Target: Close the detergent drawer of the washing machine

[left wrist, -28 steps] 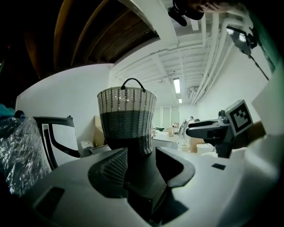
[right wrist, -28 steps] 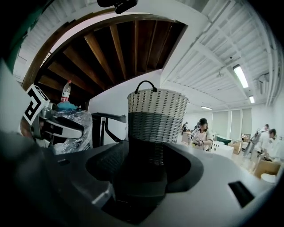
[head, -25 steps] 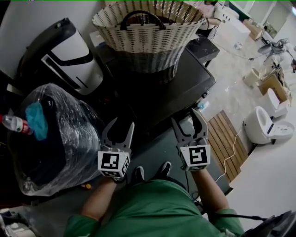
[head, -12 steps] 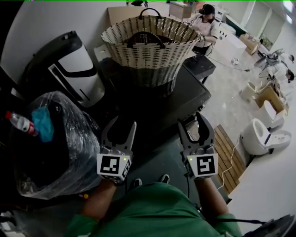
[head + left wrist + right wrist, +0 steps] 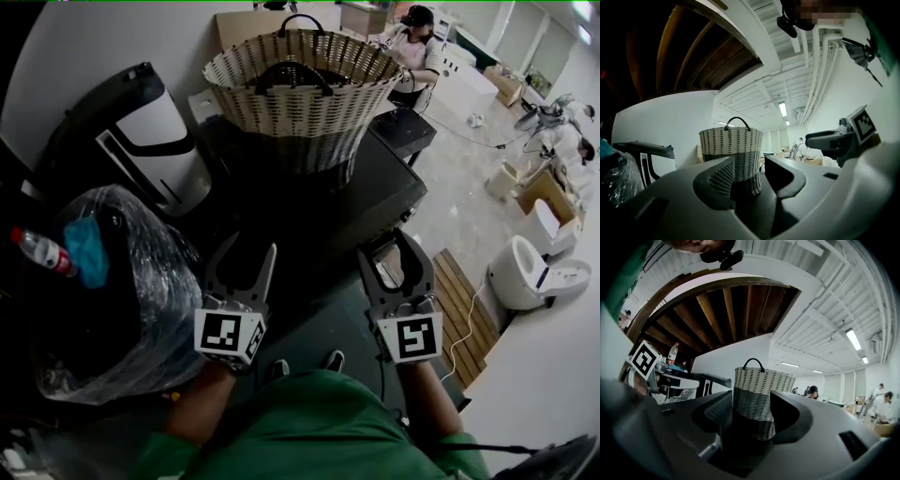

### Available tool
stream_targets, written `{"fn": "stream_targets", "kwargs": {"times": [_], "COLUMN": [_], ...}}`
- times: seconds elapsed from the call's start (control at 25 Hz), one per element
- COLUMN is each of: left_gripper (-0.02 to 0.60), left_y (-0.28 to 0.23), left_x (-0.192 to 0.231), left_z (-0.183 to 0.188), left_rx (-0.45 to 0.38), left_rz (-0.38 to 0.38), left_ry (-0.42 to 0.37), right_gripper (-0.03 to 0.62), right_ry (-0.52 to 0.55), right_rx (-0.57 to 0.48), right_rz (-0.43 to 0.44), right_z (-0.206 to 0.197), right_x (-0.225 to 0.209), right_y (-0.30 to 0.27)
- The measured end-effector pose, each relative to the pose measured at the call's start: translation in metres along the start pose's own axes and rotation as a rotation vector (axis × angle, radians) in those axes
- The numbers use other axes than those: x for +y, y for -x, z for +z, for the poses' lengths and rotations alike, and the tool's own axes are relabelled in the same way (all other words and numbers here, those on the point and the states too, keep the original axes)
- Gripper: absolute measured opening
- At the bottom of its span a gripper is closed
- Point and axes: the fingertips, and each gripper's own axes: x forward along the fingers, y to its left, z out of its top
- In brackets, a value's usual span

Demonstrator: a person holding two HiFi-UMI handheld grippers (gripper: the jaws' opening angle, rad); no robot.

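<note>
Dark-topped washing machine (image 5: 309, 202) carries 1 woven basket (image 5: 298, 94). Its 1 detergent drawer (image 5: 388, 270) seems to be the pale part sticking out at the front edge, just beyond the right tongs (image 5: 384, 244), though this is not sure. Such a drawer is probably light, stiff plastic that slides easily, so a flat push on its front face should do, without gripping. Of the 2 tongs, the left tongs (image 5: 251, 246) stand apart and empty. The right tongs have just been closing a little but are apart, with nothing between them.

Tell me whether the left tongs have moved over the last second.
Yes. The left tongs sit slightly higher in the head view against the plastic-wrapped bundle beside them; they have risen.
</note>
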Motion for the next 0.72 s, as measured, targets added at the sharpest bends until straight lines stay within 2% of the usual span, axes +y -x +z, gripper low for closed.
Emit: {"fn": "stream_targets", "kwargs": {"times": [0.72], "left_gripper": [0.205], "left_y": [0.0009], "left_x": [0.0003], "left_z": [0.0003], "left_rx": [0.014], "left_rz": [0.001], "left_ry": [0.001], "right_gripper": [0.227], "right_ry": [-0.017], "right_rx": [-0.023], "right_rz": [0.015], "right_z": [0.01], "right_x": [-0.0029], "right_y": [0.0023]}}
